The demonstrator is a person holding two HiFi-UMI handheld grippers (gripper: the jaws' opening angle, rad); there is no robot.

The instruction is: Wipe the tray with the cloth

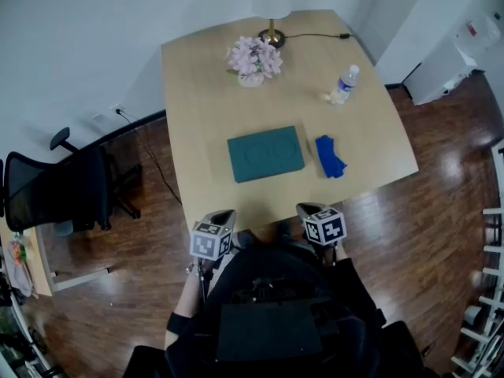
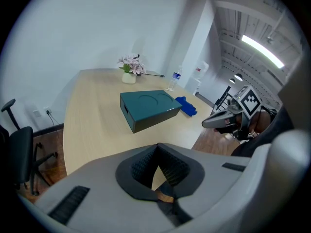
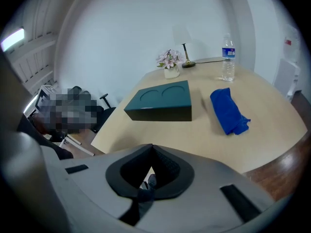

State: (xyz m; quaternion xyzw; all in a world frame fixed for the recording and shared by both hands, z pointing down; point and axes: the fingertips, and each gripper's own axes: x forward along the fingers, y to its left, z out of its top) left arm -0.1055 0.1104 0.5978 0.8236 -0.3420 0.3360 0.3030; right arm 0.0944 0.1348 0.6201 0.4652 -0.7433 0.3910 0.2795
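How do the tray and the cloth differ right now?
The tray is dark teal, rigid and boxy, with two round recesses; the cloth is bright blue, soft and bunched. The tray is larger than the cloth. Both lie on the table, side by side, not touching.

Even, fairly bright indoor light fills all 3 views. In the left gripper view a long white ceiling strip lamp glows overexposed. Shadows are soft: the dark teal rectangular tray casts only a faint one on the pale wooden table. Both gripper views bend strongly toward black rounded corners, with a soft nearest foreground. The head view is sharp, its edges curved.
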